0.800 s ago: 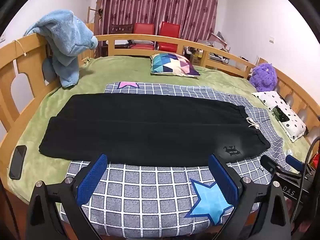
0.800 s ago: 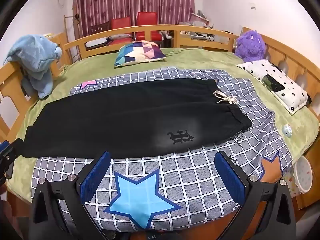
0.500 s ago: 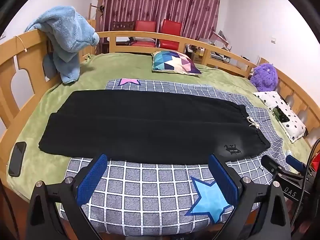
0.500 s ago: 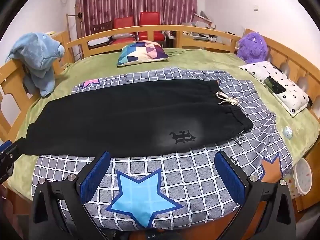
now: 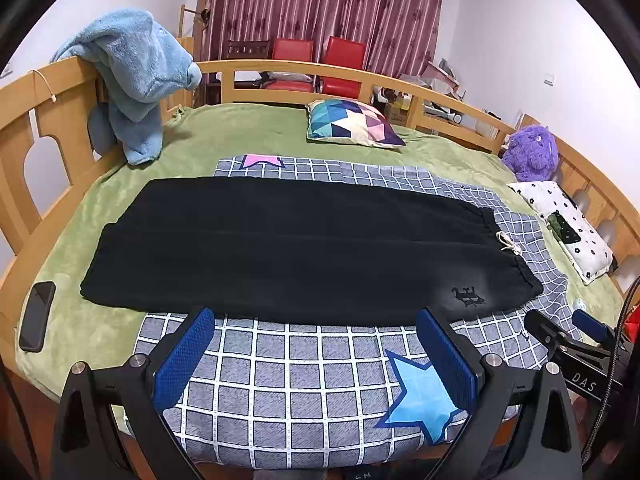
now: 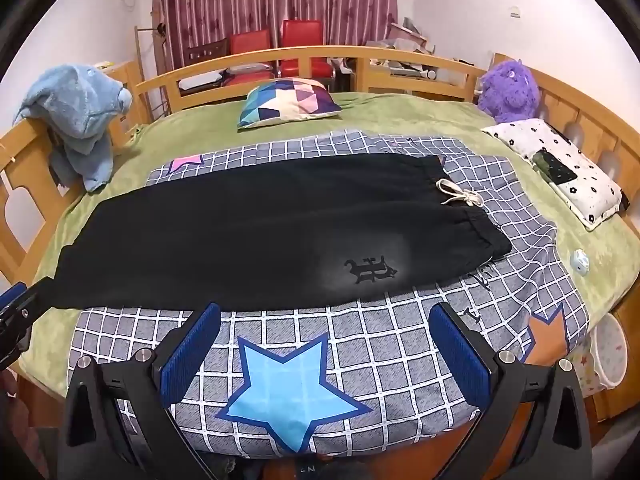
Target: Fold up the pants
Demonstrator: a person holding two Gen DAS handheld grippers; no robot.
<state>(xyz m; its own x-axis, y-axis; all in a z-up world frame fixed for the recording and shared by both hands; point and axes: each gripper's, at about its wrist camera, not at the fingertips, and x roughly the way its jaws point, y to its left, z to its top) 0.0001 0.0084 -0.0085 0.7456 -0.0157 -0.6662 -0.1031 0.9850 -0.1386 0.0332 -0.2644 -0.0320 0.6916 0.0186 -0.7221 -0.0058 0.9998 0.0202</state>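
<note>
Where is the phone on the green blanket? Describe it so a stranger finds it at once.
Start at the wooden bed rail draped with the blue plush toy. Follow the green blanket toward the near corner, past the leg end of the black pants. The phone lies flat near the blanket's edge: a dark glossy slab, unlike the dark device lying on the white flowered pillow opposite.

You are looking at a home bedroom. A wooden-railed bed [image 5: 280,68] carries a green blanket [image 5: 248,128], a checked star-print cover [image 6: 320,360], a patterned pillow [image 5: 352,122] and a purple plush toy [image 6: 508,90]. Behind it hang maroon curtains [image 5: 320,0], with red chairs [image 5: 344,66] at their foot.
</note>
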